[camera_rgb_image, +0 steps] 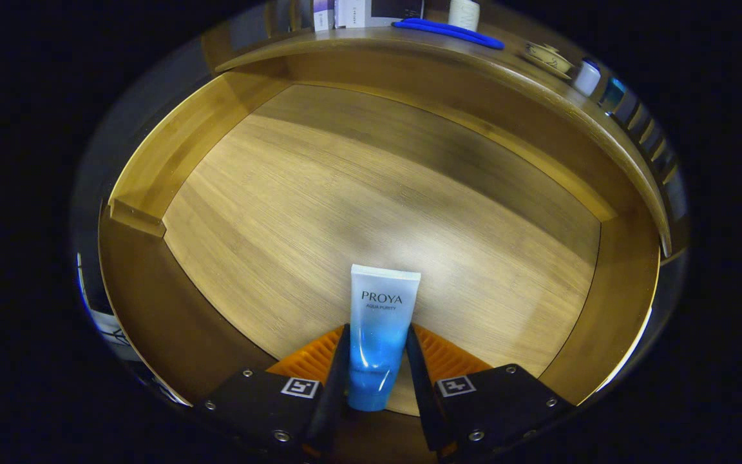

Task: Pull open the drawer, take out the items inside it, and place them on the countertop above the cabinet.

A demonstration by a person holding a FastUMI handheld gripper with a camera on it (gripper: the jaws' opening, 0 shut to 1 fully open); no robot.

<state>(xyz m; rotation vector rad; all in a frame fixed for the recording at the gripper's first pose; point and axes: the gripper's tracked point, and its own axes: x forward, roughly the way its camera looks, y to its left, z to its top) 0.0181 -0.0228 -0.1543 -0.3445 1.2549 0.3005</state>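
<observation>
A white-to-blue cosmetic tube [380, 322] stands between my two fingers, its flat crimped end pointing away from me and its blue cap end nearest me. My gripper [377, 338] is shut on the tube, both fingers pressing its sides. Below and beyond it lies the open wooden drawer [345, 193], its floor bare. The cabinet's countertop [448, 58] curves across beyond the drawer's back wall.
On the countertop lie a blue flat item [451, 32], white boxes [351, 13], a pale cylinder [464, 13], a small dish [548, 58] and a white jar [587, 77]. The drawer's side walls [171, 161] rise on both sides.
</observation>
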